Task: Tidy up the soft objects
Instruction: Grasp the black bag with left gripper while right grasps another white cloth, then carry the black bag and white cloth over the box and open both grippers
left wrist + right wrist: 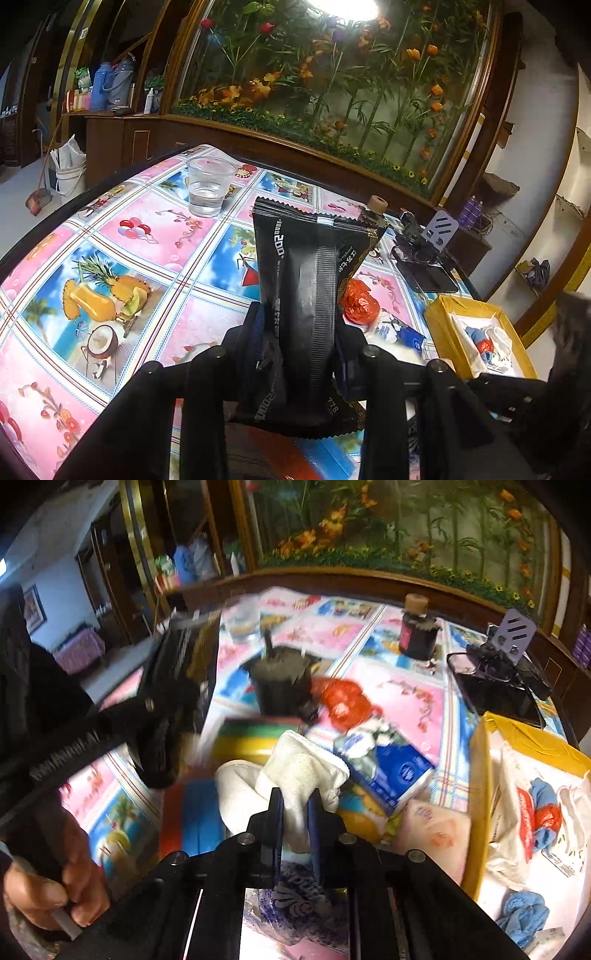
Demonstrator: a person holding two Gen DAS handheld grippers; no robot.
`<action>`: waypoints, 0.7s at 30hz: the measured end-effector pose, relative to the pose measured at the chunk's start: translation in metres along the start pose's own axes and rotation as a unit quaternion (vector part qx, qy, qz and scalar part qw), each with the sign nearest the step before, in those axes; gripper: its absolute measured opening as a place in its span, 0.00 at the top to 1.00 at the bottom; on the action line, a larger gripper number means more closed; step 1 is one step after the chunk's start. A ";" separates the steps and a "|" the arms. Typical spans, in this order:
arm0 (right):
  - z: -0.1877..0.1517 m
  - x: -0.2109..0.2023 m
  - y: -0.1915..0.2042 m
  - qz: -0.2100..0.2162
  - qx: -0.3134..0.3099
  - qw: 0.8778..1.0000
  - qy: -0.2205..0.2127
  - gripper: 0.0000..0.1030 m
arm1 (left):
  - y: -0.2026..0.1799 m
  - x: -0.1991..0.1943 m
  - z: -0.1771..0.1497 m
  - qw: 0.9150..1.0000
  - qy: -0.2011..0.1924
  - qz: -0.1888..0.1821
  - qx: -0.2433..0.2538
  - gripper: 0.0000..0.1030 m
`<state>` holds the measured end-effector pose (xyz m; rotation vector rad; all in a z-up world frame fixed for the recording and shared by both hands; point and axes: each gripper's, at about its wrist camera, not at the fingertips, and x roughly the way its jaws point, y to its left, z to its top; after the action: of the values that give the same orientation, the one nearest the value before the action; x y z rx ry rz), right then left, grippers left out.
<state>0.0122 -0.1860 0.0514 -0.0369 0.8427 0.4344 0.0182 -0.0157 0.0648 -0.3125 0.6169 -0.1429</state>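
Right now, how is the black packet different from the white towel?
The black packet is dark, glossy and stands stiffly upright in the left tool. The white towel is pale, fluffy and bunched up in the right tool. Both are pinched between shut tool fingers above the table.

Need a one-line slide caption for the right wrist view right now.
Right gripper shut on a white cloth over the cluttered table, yellow box of soft items at right.

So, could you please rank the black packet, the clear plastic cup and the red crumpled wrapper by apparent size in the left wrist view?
1. black packet, though nearness to the camera inflates it
2. clear plastic cup
3. red crumpled wrapper
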 end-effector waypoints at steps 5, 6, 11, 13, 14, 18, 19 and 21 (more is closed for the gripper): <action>0.004 -0.024 -0.029 0.018 0.050 0.998 -0.039 0.87 | -0.005 0.000 -0.001 1.000 -0.003 -0.003 0.011 0.69; 0.004 -0.028 -0.034 0.021 0.057 0.997 -0.044 0.87 | -0.006 0.000 -0.001 1.000 -0.004 -0.004 0.013 0.69; 0.003 -0.053 -0.067 0.023 0.101 0.992 -0.077 0.87 | -0.014 -0.002 -0.002 1.000 -0.008 -0.015 0.025 0.69; 0.002 -0.063 -0.081 0.019 0.119 0.989 -0.090 0.87 | -0.019 -0.003 -0.003 0.999 -0.010 -0.024 0.026 0.69; 0.001 -0.067 -0.087 0.017 0.127 0.987 -0.095 0.87 | -0.022 -0.004 -0.004 0.999 -0.011 -0.029 0.026 0.69; -0.003 -0.083 -0.113 0.011 0.157 0.981 -0.111 0.87 | -0.039 -0.005 -0.011 0.998 -0.006 -0.054 0.025 0.69; -0.004 -0.087 -0.118 0.010 0.164 0.980 -0.114 0.87 | -0.046 -0.005 -0.013 0.998 -0.005 -0.061 0.028 0.69; -0.008 -0.094 -0.128 0.010 0.176 0.977 -0.117 0.87 | -0.060 -0.005 -0.018 0.997 -0.004 -0.070 0.040 0.69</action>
<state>0.0014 -0.3382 0.0964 0.3461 0.6769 0.2958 0.0015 -0.0756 0.0738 -0.2797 0.5798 -0.3003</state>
